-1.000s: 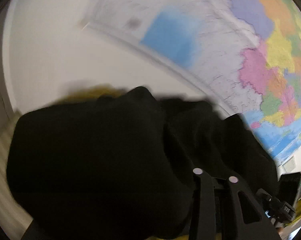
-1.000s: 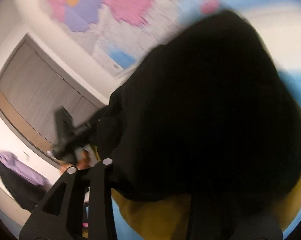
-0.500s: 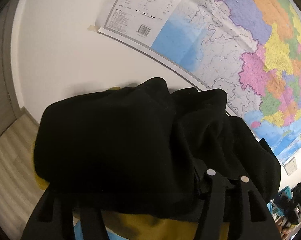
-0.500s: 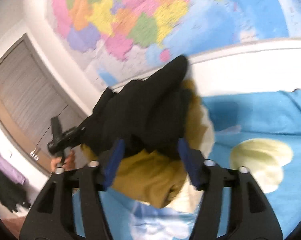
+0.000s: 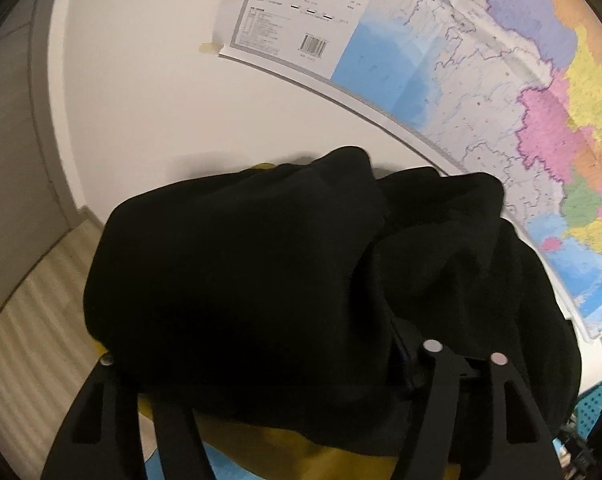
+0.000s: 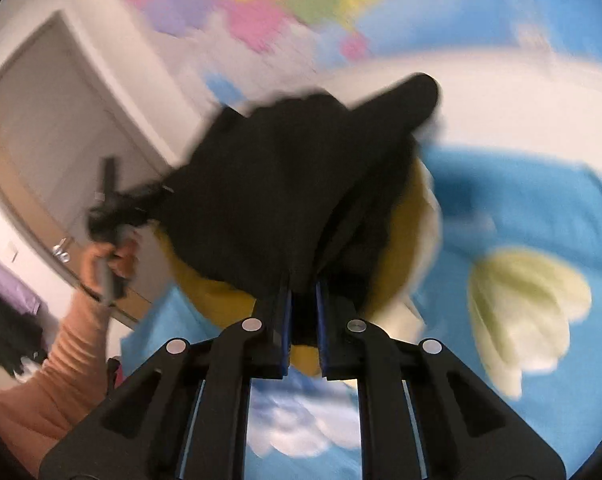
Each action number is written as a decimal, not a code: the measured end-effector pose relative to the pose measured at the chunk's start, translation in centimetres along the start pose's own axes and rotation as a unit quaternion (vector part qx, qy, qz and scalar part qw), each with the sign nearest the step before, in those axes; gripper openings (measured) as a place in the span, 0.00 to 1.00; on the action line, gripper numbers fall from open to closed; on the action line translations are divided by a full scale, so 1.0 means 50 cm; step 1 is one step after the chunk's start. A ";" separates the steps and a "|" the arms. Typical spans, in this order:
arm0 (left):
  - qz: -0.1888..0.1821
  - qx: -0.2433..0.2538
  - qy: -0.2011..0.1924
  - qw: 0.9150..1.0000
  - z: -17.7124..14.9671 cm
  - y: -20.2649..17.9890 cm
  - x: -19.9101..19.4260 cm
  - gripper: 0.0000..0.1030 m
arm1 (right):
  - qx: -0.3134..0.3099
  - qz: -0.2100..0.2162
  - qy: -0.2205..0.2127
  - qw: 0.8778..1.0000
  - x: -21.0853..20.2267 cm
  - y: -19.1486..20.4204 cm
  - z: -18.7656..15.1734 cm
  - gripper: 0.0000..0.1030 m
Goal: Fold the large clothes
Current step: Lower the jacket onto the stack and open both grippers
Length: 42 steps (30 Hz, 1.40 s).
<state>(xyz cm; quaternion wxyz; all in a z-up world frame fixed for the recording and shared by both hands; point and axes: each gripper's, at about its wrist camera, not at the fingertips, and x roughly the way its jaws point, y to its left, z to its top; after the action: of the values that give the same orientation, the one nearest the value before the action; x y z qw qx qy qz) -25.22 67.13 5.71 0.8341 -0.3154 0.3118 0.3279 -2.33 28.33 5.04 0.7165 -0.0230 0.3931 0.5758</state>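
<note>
A large black garment [image 5: 261,280] with a mustard-yellow inner side [image 5: 301,452] is bunched up and drapes over my left gripper [image 5: 269,396], hiding its fingertips; the fingers stand wide apart under the cloth. In the right wrist view the same black garment [image 6: 285,188] hangs in front, its yellow side [image 6: 401,248] showing. My right gripper [image 6: 303,304] is shut on a fold of the black cloth. The left gripper [image 6: 109,212], held by a hand, shows at the left there.
A coloured wall map [image 5: 501,80] hangs on the white wall. A blue sheet with cloud and leaf prints [image 6: 541,240] lies below. A grey door [image 6: 41,140] and hanging clothes [image 6: 5,300] are at the left. Pale wood floor [image 5: 21,340] shows at the lower left.
My right gripper has closed from wide open onto a fold of the black garment. The garment has shifted up and right in the left wrist view, uncovering more of the left finger.
</note>
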 end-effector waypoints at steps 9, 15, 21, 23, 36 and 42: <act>0.056 0.050 -0.105 0.992 -0.067 -0.071 -0.160 0.68 | -0.131 -0.074 -0.123 0.981 -0.131 0.143 0.012 0.58; 0.015 0.142 -0.152 0.978 -0.147 -0.173 -0.205 0.79 | -0.150 -0.057 -0.099 0.982 -0.026 0.178 0.038 0.57; 0.008 0.176 -0.082 0.981 -0.171 -0.238 -0.119 0.79 | -0.141 -0.069 -0.050 0.986 0.075 0.152 0.021 0.46; 0.007 0.166 -0.063 0.984 -0.173 -0.233 -0.096 0.79 | -0.140 -0.065 -0.051 0.987 0.073 0.149 0.016 0.46; 0.026 0.151 -0.117 0.981 -0.248 -0.261 -0.212 0.93 | -0.165 -0.063 -0.085 0.981 0.014 0.185 -0.046 0.76; 0.047 0.148 -0.134 0.979 -0.296 -0.274 -0.254 0.93 | -0.177 -0.076 -0.100 0.976 -0.003 0.200 -0.084 0.91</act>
<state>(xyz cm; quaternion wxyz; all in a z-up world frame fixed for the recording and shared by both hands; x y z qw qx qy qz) -27.19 43.82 10.37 0.8893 -0.1265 0.2570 0.3564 -13.02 29.53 6.45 0.7784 -0.1220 0.2086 0.5793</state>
